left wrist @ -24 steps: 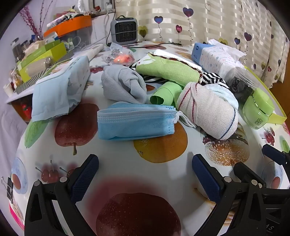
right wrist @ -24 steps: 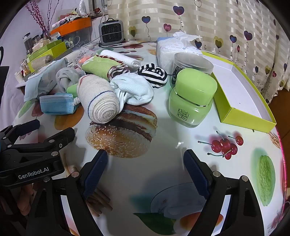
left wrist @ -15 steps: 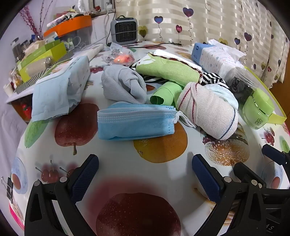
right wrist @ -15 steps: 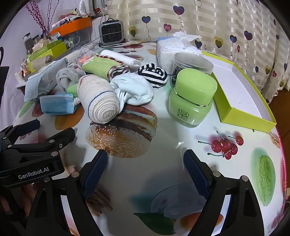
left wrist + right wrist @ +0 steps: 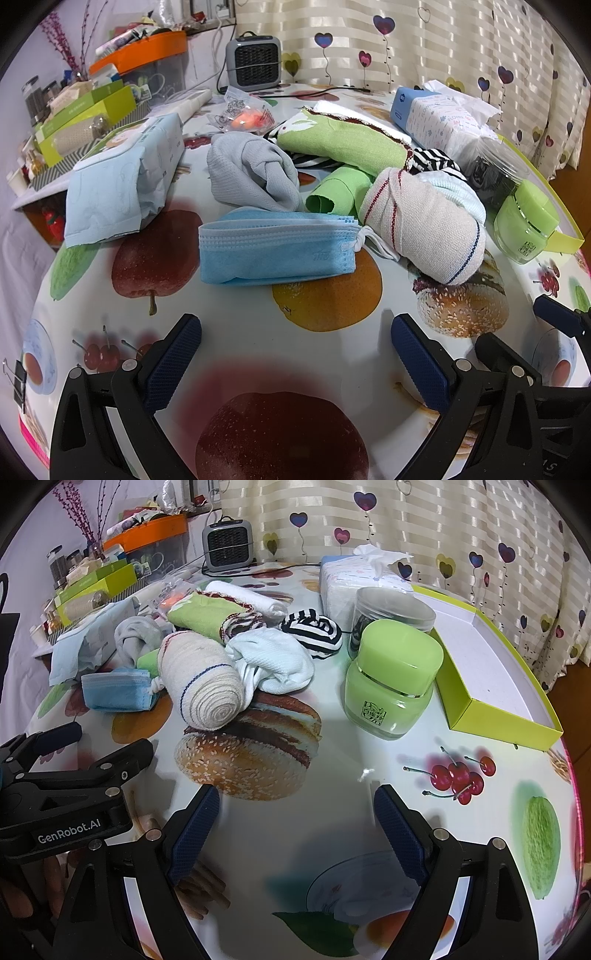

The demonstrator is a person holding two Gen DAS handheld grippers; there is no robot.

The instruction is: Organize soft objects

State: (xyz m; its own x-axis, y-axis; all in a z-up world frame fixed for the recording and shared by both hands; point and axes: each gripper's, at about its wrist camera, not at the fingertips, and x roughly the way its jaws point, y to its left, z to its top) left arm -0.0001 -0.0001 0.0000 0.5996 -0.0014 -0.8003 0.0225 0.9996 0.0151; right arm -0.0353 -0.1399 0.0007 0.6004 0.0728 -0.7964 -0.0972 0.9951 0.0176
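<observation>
Both the left gripper point(image 5: 295, 343) and the right gripper point(image 5: 295, 812) hang with jaws spread wide and nothing between them, over the fruit-print table point(image 5: 258, 325). At twelve o'clock from the left gripper lies a folded blue mask point(image 5: 273, 254); at two o'clock rests a beige sock roll point(image 5: 424, 236) with red and navy stripes. Beyond them sit a knotted grey cloth point(image 5: 251, 170) at eleven o'clock and a green cloth point(image 5: 343, 142) at one o'clock.

Both wrist views look steeply down and forward over the table point(image 5: 258, 325) from close above its near edge; left view faces the face mask point(image 5: 275, 251), right the green jar point(image 5: 393, 685); both share the rolled cloth point(image 5: 201, 685)
</observation>
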